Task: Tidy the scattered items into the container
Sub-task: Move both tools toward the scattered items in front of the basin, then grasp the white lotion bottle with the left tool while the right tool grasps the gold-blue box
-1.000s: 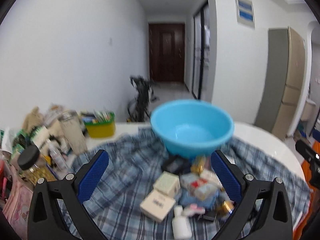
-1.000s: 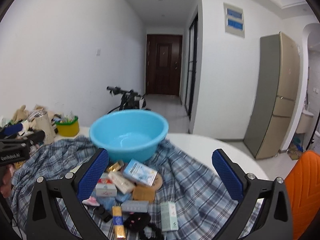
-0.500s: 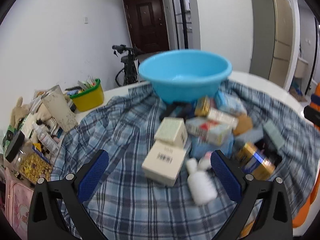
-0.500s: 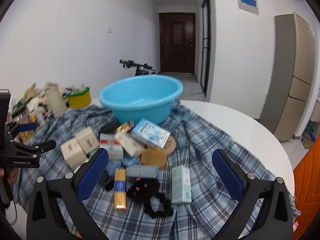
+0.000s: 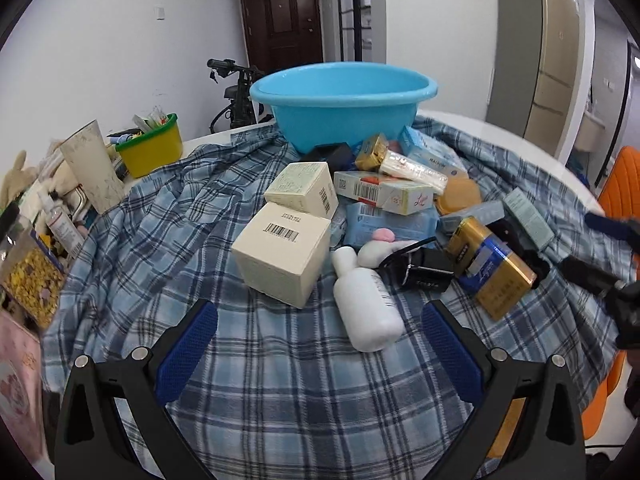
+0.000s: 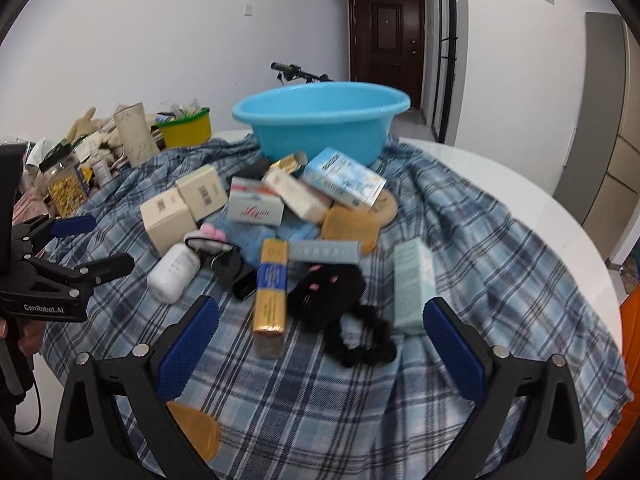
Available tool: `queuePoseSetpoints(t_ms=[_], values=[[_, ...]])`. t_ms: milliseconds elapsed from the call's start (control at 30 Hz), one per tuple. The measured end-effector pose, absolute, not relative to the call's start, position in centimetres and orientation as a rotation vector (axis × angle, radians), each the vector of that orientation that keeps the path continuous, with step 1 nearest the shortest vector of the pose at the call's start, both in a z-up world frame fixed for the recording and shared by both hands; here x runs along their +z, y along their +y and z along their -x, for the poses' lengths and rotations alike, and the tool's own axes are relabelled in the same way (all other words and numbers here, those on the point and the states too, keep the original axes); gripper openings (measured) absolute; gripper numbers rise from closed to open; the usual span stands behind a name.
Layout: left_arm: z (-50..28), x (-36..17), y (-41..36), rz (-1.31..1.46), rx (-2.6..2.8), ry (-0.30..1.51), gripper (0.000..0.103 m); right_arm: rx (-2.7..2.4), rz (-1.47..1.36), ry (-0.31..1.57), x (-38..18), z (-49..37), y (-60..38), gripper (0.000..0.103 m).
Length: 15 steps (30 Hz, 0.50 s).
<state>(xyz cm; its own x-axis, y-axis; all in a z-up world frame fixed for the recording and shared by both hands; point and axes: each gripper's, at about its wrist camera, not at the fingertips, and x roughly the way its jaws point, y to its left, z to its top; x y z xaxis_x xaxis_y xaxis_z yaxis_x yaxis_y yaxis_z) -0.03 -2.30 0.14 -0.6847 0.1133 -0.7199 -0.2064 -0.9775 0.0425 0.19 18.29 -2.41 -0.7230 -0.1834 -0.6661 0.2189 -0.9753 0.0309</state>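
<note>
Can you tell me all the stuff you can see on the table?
basin: one, blue, far end of the cloth.
cream boxes: two, cream, side by side, left of the pile.
bottle: one, white, lying down.
gold box: one, gold and blue, right of the bottle.
black scrunchie: one, black, near edge.
plaid cloth: one, blue check, under everything.
yellow tub: one, yellow with green rim, far left.
left gripper: open, empty.
right gripper: open, empty.

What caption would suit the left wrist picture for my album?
Open left gripper hovers over boxes and a white bottle scattered on plaid cloth before a blue basin.
</note>
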Motion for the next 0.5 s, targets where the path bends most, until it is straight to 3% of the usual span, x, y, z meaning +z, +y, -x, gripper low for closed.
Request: queuePoseSetpoints(t_ms=[500], values=[[0.7,-1.9,-0.9,1.195,2.687,0.123,0.103,-2.706,-1.077,0.036,-3.6,-0.7,18.2,0.093]])
